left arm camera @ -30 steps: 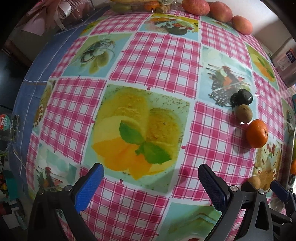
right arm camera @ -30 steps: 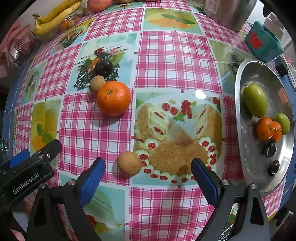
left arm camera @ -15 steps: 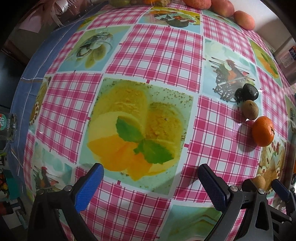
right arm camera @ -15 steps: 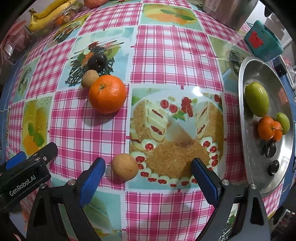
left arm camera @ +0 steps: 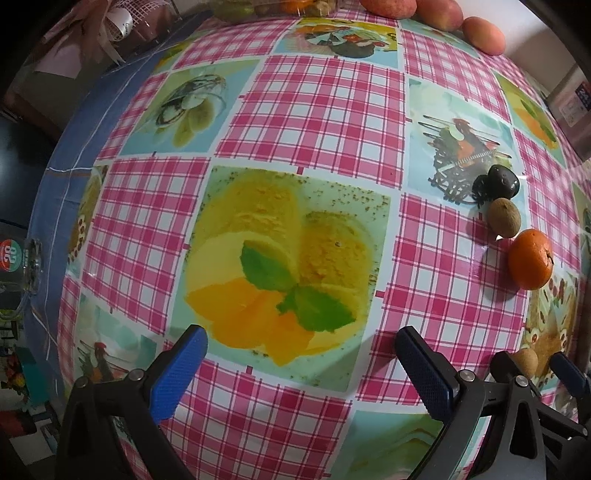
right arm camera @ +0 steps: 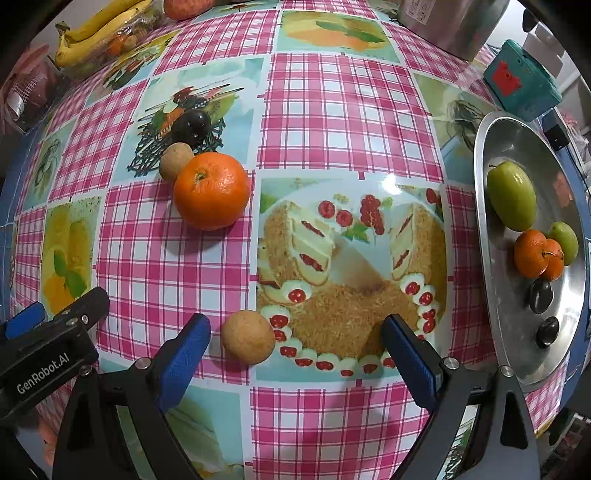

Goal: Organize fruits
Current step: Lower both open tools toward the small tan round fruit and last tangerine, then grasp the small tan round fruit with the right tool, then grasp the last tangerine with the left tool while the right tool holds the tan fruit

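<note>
Right wrist view gives us our right tongs [right arm camera: 295, 343] spread wide at the bottom of the frame, holding nothing, with a small round tan fruit [right arm camera: 248, 337] lying on the bench [right arm camera: 343, 118] between the blue pads, nearer the left pad [right arm camera: 183, 360] and not touching it. Up and left of centre we see an orange [right arm camera: 211, 191] with a second tan fruit [right arm camera: 176, 161] touching its upper left side, and a dark plum [right arm camera: 195, 124] just beyond that on a printed picture of the cloth. Along the right edge sits a metal tray [right arm camera: 491, 295] carrying a large green fruit [right arm camera: 511, 201], a smaller green one [right arm camera: 563, 243], two small oranges [right arm camera: 537, 254] pressed together, and two dark plums [right arm camera: 541, 295] lower down. Bananas [right arm camera: 99, 31] lie at the upper left, a teal box [right arm camera: 522, 79] at the upper right. Our left tongs [right arm camera: 48, 339] show at the lower left edge. From the left wrist view, our left tongs [left arm camera: 301, 363] are likewise wide apart and empty above the checked cloth; the plum [left arm camera: 503, 182], tan fruit [left arm camera: 504, 217] and orange [left arm camera: 530, 263] form a line at the right, and reddish fruits [left arm camera: 484, 35] rest along the top edge.
</note>
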### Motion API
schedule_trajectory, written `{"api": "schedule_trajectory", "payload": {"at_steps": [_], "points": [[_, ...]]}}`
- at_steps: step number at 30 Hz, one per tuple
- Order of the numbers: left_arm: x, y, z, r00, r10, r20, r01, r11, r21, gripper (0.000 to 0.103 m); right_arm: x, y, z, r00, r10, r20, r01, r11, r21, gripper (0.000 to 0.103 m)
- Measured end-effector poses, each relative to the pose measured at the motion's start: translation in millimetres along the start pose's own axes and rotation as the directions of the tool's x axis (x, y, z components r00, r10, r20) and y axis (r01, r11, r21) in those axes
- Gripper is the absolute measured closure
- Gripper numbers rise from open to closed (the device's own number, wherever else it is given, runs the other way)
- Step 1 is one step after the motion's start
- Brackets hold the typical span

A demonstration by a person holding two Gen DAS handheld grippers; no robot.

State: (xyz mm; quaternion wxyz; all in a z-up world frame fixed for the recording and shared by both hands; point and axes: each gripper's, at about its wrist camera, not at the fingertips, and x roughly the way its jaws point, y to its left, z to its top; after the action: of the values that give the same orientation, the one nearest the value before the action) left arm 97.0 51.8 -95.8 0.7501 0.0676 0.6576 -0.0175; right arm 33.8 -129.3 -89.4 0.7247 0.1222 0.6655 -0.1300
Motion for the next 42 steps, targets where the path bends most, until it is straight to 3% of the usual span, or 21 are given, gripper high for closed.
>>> {"api": "schedule_trajectory", "payload": {"at_steps": [17, 22, 26, 31, 39, 42], "points": [[-6.7, 10.4, -2.1, 1.000, -0.007, 0.004, 0.007, 1.000, -0.022, 0.000, 3.4, 1.6, -7.0, 0.998, -0.010, 0.058, 0.009, 1.000, 0.024, 0.000], [-10.5, 8.4, 0.7, 1.000, -0.015, 0.010, 0.016, 0.999, -0.030, 0.000, 5.7, 1.9, -3.0, 1.000, -0.008, -0.010, 0.008, 0.999, 0.033, 0.000], [-16.0, 8.6, 4.1, 0.999, -0.026, 0.021, 0.027, 0.999, -0.030, 0.000, -0.9, 6.4, 0.1, 1.000, -0.003, -0.002, 0.004, 0.999, 0.036, 0.001], [-22.9, 6.3, 6.7, 0.999, -0.033, 0.031, 0.034, 0.999, -0.026, 0.000, -12.9, 12.3, 2.2, 1.000, 0.000, 0.025, 0.000, 1.000, 0.011, 0.024], [-26.5, 3.1, 6.9, 0.998, -0.047, 0.041, 0.048, 0.998, -0.035, 0.000, -22.2, 11.6, -0.5, 1.000, 0.018, 0.021, -0.018, 1.000, 0.010, 0.076], [-31.3, 4.4, 8.4, 0.996, -0.069, 0.056, 0.072, 0.996, -0.056, 0.000, -38.8, 9.3, -0.7, 0.998, 0.041, 0.052, -0.042, 0.999, 0.017, 0.076]]}}
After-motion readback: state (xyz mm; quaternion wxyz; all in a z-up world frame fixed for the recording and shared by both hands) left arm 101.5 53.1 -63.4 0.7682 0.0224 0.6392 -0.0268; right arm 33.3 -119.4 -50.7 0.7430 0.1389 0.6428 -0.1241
